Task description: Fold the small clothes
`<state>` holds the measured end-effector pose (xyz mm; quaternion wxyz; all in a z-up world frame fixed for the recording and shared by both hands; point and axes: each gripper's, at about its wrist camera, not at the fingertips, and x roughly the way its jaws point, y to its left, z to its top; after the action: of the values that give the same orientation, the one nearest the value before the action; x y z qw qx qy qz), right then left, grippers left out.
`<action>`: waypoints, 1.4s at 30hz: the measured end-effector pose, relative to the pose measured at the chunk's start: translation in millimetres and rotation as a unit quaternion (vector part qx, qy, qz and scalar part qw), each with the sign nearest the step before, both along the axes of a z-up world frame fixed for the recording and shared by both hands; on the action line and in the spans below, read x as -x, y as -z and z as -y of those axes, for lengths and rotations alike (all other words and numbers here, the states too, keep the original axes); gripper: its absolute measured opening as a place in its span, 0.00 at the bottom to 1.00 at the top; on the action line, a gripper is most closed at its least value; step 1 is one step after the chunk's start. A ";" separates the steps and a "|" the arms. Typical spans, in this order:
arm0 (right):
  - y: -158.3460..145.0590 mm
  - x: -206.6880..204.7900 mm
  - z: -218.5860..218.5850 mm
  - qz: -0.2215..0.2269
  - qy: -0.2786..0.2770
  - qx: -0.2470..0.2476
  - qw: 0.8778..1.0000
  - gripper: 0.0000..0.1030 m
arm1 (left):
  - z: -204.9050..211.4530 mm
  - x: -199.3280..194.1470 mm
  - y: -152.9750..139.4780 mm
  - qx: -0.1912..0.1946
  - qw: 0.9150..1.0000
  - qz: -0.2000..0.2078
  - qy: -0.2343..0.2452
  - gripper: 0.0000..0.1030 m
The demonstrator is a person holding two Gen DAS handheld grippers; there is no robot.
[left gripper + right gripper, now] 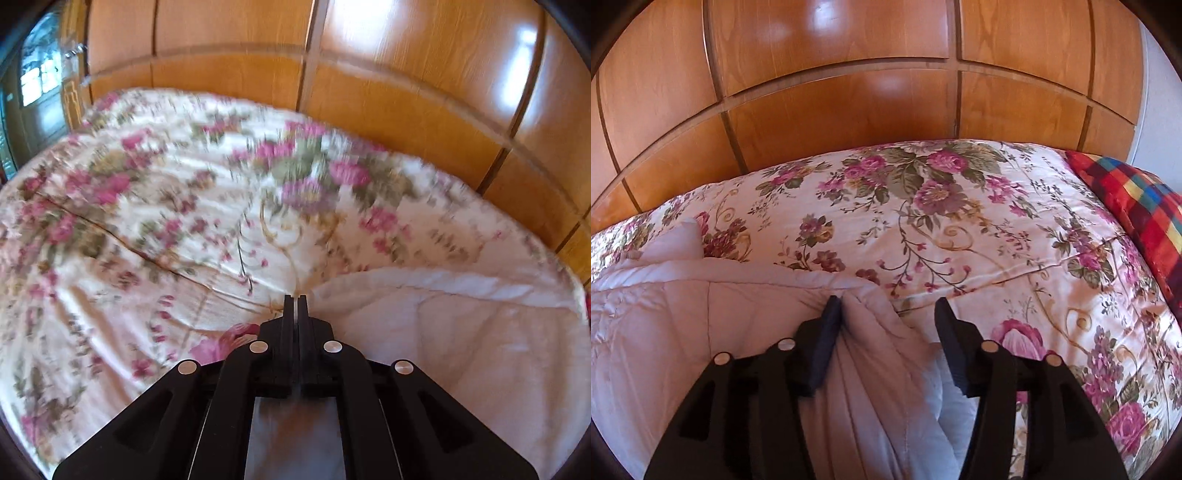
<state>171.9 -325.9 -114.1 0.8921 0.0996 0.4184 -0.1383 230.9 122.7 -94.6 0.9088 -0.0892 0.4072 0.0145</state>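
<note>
While spread crosswise on the bedspread [960,258], white garment [701,314]; left hand-held gripper [295,297] together, right hand-held gripper [890,306] apart.

Left gripper [295,300] shut at white garment [461,332] edge, floral bedspread [147,206]; wood panels [369,92] behind

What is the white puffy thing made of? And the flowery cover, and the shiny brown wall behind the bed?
White garment: looks like soft quilted fabric, matte, with stitched lines and padding. Floral bedspread: probably smooth satin-like cloth; it has a slight sheen and fine creases. Wall panels: wood or wood-look laminate, glossy; grain shows and light reflects off it.
</note>
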 end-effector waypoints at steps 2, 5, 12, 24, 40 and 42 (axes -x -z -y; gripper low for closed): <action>-1.1 0.3 -1.6 0.001 0.001 0.008 1.000 0.55 | 6.0 24.5 -24.9 0.023 0.999 0.047 0.006 0.30; -2.4 0.1 -3.6 0.000 0.003 0.018 1.000 0.57 | 22.6 51.5 -48.6 0.048 0.993 0.097 0.042 0.48; -13.3 5.1 1.7 -0.001 0.002 0.003 1.000 0.71 | 93.8 82.6 -63.0 0.039 0.982 0.107 0.148 0.54; -78.8 33.3 -72.4 0.083 -0.138 -0.054 0.985 0.74 | 129.9 81.8 -36.9 -0.003 0.981 0.067 0.181 0.66; -9.0 -9.5 -76.2 0.038 -0.130 -0.089 0.987 0.80 | 100.2 28.8 17.4 0.026 0.989 0.032 0.139 0.87; -11.6 -6.3 -75.9 0.043 -0.131 -0.090 0.986 0.80 | 101.4 31.2 17.5 0.022 0.989 0.035 0.139 0.87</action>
<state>178.2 -250.0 -102.5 0.9073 0.1295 0.3994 0.0218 199.7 21.3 -112.0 0.9135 -0.0520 0.3838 -0.1242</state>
